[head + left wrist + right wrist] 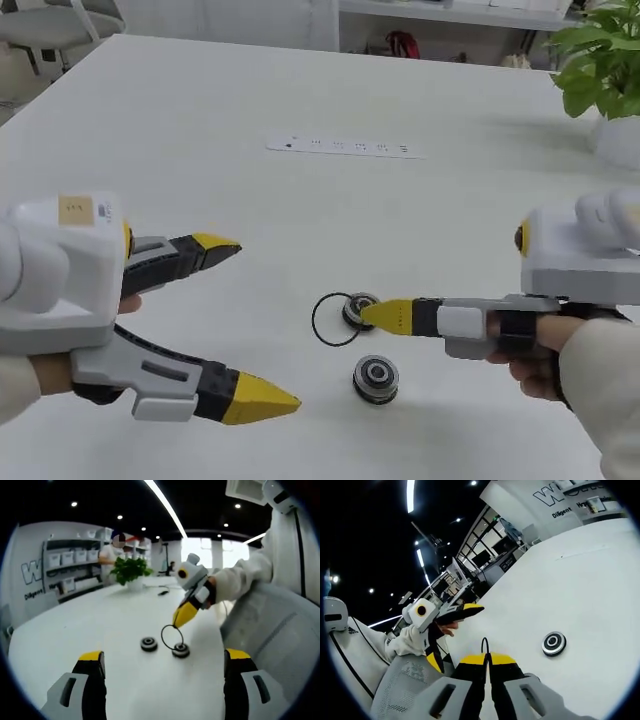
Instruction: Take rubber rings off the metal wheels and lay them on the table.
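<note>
Head view: right gripper (375,315) clenched on thin black rubber ring (314,322) at far metal wheel (355,304); near wheel (376,378) alongside, left gripper (268,325) gaping wide.

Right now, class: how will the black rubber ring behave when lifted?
The rubber ring looks thin, so probably light and floppy. It forms a round loop pinched in the right gripper, suggesting some spring. Rubber likely grips, so the metal wheel by it may drag.

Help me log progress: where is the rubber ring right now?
In the head view, right of centre, the rubber ring is pinched in the tip of the right gripper, beside one metal wheel, with the second wheel nearer the person.
</note>
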Motion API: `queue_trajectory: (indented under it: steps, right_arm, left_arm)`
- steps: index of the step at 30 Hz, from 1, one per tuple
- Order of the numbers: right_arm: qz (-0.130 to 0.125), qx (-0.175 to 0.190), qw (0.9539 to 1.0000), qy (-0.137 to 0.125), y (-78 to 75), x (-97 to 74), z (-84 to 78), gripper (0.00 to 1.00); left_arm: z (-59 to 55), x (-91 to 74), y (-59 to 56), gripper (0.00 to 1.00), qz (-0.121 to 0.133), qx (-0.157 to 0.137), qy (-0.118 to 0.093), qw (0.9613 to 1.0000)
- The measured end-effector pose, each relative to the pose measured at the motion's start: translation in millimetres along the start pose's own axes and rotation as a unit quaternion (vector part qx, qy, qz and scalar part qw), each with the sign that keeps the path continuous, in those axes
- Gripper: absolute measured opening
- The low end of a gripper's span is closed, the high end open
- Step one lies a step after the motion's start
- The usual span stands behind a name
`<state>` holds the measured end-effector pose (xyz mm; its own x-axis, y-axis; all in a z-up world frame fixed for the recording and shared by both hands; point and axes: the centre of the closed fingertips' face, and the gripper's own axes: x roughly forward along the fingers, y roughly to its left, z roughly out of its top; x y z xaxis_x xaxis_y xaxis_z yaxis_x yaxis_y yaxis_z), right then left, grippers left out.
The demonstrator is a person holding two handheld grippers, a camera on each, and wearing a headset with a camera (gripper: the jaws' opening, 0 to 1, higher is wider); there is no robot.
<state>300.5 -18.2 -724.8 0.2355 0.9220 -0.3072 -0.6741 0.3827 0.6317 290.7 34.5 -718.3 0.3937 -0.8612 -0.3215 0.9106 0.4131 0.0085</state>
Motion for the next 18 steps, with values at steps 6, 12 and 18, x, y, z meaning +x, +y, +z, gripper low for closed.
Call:
queue_trajectory:
  steps: [6,12,18]
  right_arm:
    - [0.005,-0.004,0.9998,0.021,3.5,7.0,-10.1,0.00]
    - [0.007,-0.007,0.9992,0.038,5.0,12.0,-17.9,0.00]
    - [0.005,-0.009,0.9987,0.050,4.2,14.9,-24.3,0.00]
  left_arm:
    - [-3.6,0.5,-2.4,1.00,-0.004,-0.007,0.002,1.0000]
    - [-6.6,0.5,-4.5,1.00,-0.007,-0.010,0.004,0.9999]
    - [-10.8,0.6,-7.1,1.00,-0.011,-0.015,0.007,0.9998]
